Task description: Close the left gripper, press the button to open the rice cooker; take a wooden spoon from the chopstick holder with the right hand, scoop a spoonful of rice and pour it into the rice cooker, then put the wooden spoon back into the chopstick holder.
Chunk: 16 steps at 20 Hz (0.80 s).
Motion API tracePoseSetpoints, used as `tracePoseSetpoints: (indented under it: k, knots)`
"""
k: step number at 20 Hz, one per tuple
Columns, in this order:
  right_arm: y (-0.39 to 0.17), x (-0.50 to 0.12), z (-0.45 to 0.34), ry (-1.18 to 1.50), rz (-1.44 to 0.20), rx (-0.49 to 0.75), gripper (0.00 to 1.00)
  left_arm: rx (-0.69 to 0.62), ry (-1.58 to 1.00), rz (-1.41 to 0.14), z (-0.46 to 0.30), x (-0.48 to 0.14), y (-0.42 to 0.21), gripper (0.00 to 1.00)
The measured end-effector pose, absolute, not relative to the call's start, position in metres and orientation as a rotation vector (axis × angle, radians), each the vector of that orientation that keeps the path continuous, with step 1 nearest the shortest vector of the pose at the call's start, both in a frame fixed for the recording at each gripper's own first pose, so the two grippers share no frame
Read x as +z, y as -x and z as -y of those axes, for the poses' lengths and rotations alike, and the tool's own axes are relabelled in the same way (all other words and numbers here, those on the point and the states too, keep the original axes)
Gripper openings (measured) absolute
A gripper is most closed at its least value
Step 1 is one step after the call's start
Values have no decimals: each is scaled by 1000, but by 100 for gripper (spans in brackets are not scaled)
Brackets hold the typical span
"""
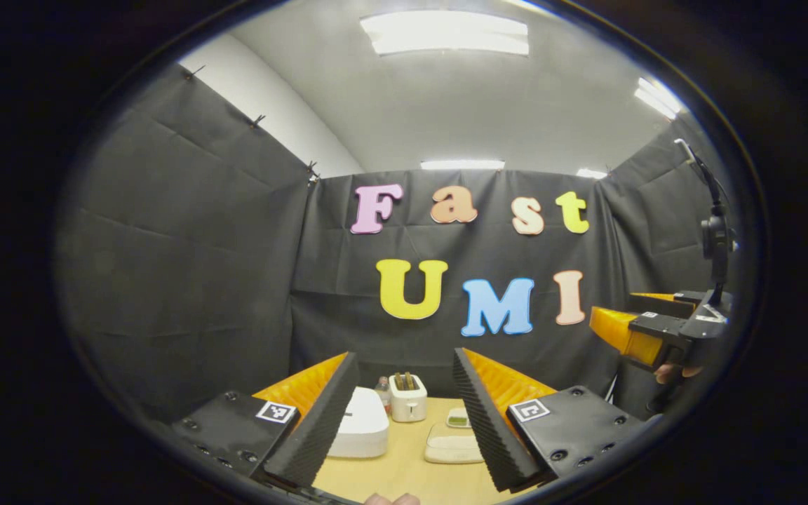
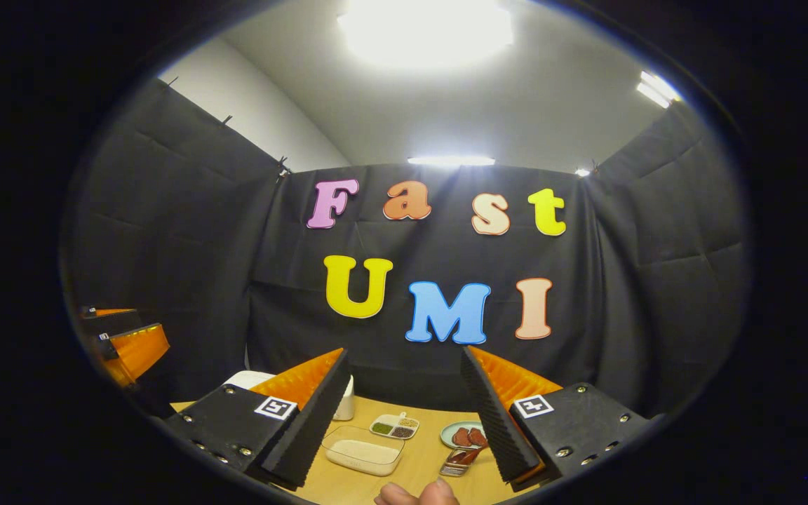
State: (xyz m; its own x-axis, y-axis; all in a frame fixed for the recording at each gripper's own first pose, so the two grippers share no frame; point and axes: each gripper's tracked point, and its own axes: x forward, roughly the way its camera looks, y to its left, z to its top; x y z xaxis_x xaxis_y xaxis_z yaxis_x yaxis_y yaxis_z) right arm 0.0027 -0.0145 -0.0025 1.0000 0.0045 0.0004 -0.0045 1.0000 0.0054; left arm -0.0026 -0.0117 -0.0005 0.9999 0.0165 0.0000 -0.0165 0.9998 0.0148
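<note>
— What colours sit on the table (image 1: 404, 466)?
— The tabletop is pale wood. On it, the rice cooker (image 1: 360, 423) is plain white, and the chopstick holder (image 1: 408, 397) is cream white with brown sticks rising from its top.
— And the dishes?
— A clear tray (image 2: 364, 449) holds off-white rice. A white divided dish (image 2: 395, 426) shows green, tan and dark fillings. A pale green plate (image 2: 461, 435) carries reddish-brown pieces.
— Any patterns?
— Each gripper body bears a square black-and-white marker (image 2: 534, 405).
</note>
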Motion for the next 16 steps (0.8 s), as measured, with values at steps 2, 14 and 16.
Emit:
tracePoseSetpoints:
  k: [2, 14, 16]
  knots:
    - [2, -6, 19, 4, -6, 2, 97, 17, -12, -10, 14, -3, 0, 94]
    - [3, -19, 83, -25, -22, -45, 97, -9, -61, -36, 67, -6, -9, 93]
    - [2, -23, 89, -39, -27, -36, 97, -10, -64, -38, 76, -5, -11, 94]
